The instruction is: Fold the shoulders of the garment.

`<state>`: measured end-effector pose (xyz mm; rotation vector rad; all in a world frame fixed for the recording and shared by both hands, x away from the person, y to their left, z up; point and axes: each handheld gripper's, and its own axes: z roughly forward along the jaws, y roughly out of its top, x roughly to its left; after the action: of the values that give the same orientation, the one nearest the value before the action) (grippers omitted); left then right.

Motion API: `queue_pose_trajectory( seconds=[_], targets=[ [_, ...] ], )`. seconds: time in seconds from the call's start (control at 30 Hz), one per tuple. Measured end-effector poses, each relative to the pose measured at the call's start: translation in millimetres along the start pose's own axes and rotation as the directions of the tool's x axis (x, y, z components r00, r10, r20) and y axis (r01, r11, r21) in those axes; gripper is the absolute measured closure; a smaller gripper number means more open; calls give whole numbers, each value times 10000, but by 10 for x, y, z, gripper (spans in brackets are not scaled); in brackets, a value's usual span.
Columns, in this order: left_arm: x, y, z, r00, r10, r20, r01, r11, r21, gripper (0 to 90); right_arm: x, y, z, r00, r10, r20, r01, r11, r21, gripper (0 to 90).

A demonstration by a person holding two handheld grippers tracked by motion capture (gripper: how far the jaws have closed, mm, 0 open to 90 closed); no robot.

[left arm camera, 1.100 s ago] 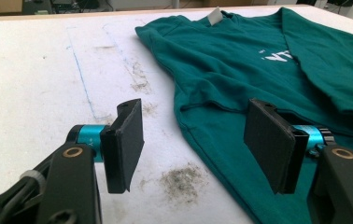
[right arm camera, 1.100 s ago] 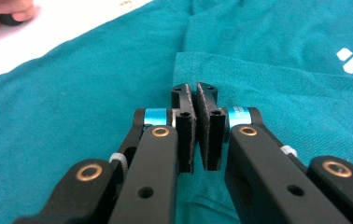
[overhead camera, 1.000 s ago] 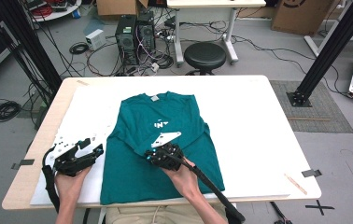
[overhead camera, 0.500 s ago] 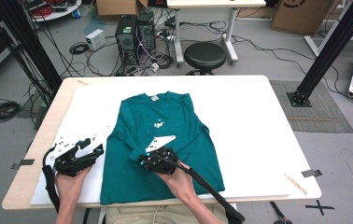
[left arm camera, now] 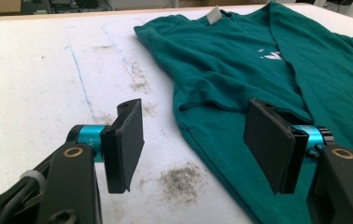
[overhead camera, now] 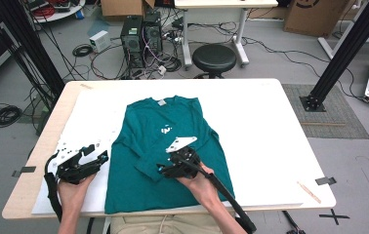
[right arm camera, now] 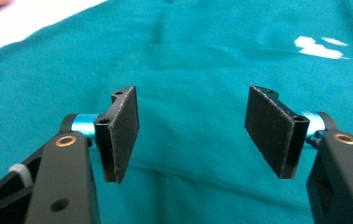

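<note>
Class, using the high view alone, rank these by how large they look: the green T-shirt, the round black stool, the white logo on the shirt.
1. Green T-shirt.
2. Black stool; it stands farther from the camera, yet clearly looks smaller.
3. White logo.

Grey floor (overhead camera: 270,63) strewn with cables; black stool (overhead camera: 214,57) beside computer towers (overhead camera: 141,31); cardboard boxes behind

shirt (overhead camera: 165,146) hem: past table edge | chest print (overhead camera: 166,129): too small to read
</note>
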<state>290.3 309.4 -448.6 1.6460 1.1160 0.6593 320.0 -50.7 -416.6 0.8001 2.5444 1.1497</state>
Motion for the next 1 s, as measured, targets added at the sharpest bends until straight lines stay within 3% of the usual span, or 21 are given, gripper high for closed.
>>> queue_pose_trajectory(
  seconds=[0.2,0.33,0.6,0.77,1.0],
  targets=[
    [-10,0,3,10000,34,8,-34,10000,14,378,-277,-153,-280,9961,554,693,-546,9984,-142,333],
    [-9,2,4,10000,63,11,-63,10000,54,378,-480,-309,-446,9880,1066,1114,-1036,9941,-326,322],
    [-30,6,18,9997,245,-37,-244,9996,167,378,-827,-557,-678,9628,1921,1900,-1850,9812,-550,316],
    [-33,9,24,9995,310,-15,-309,9992,245,378,-932,-722,-812,9495,2244,2193,-2104,9739,-858,313],
    [-47,8,18,9990,452,67,-453,9988,195,378,-1043,-915,-908,9225,2562,2886,-2247,9646,-1380,270]
  ],
)
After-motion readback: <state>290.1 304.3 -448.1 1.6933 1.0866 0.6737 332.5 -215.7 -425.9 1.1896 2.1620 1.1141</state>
